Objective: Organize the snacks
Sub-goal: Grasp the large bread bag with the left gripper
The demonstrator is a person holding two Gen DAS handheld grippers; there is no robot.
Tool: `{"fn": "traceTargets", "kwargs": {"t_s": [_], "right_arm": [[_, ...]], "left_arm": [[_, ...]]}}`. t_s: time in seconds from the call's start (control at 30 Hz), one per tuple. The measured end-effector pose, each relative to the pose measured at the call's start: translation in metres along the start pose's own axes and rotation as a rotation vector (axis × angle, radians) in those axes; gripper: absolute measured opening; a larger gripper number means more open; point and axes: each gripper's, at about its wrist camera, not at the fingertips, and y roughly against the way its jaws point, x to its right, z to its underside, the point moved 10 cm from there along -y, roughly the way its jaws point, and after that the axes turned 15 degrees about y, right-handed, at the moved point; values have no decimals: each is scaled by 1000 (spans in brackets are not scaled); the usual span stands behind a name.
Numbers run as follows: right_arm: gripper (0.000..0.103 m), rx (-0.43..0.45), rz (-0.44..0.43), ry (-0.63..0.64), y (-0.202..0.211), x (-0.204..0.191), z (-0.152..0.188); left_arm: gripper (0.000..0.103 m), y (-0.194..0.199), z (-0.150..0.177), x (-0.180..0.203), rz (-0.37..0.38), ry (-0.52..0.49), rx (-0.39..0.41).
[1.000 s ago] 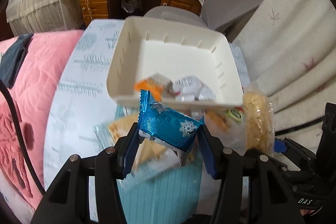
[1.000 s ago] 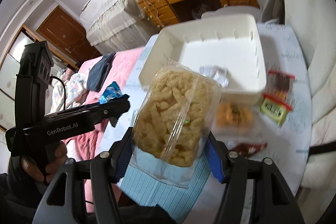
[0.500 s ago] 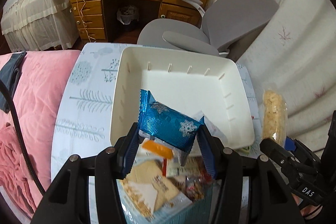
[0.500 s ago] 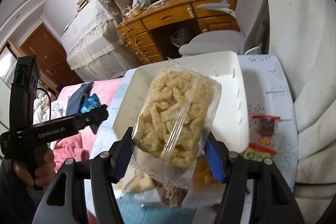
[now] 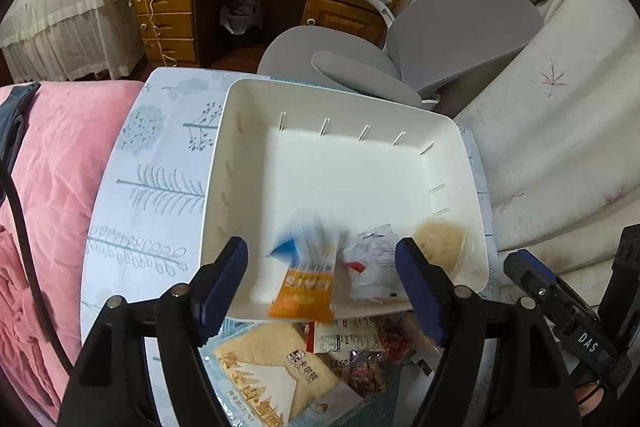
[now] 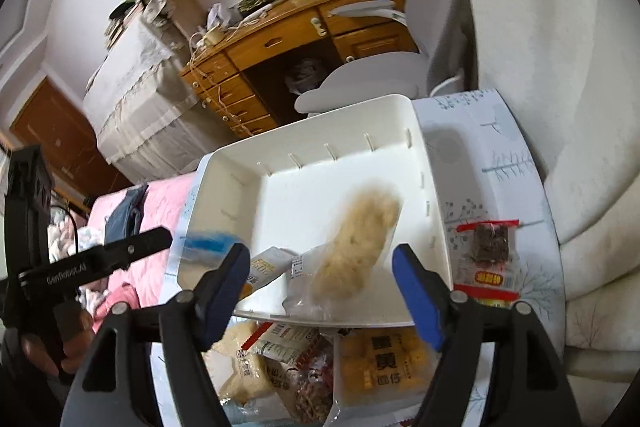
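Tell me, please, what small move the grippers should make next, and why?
Probably draw both back toward the near snack pile. The left gripper and right gripper are open; the blue packet and puffed-snack bag blur inside the white bin, released.

A white rectangular bin [image 5: 248, 163] sits open on the tree-patterned desk. Inside it, near the front wall, lie an orange snack packet [image 5: 303, 289] and a white packet [image 5: 372, 265]. A blurred blue wrapper [image 5: 298, 237] and a blurred clear bag of pale puffed snacks [image 6: 356, 243] show over the bin's floor. More packets are heaped just in front of the bin, among them a cracker pack [image 5: 268, 371]. A red-labelled dark snack [image 6: 488, 251] lies right of the bin.
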Motion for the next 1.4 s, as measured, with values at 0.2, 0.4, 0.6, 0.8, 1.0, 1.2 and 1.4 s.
{"fn": "traceTargets", "kwargs": {"t_s": [0.2,0.4,0.6,0.8,1.0,1.2,1.4], "right_arm": [[79,-6,-11,-52,10,7,9],[80,-38,-19,-93,20,14,25],[82,-79,-73,-190,27,22,47],[82,-137,-137,-324,25,32,74],[83,-190,-159,-435,20,47,97],[83,-269,-166,-534,10,58,124],[83,-344,-186,-633,-4,62,146]], "left_arm": [[75,6,14,-15,-32,50,-13],[75,16,40,-29,-66,87,-21],[75,25,63,-44,-74,137,-22],[82,27,86,-64,-110,206,-40],[89,14,110,-80,-146,259,-82],[93,-10,137,-95,-176,328,-159],[94,-37,158,-106,-166,409,-247]]}}
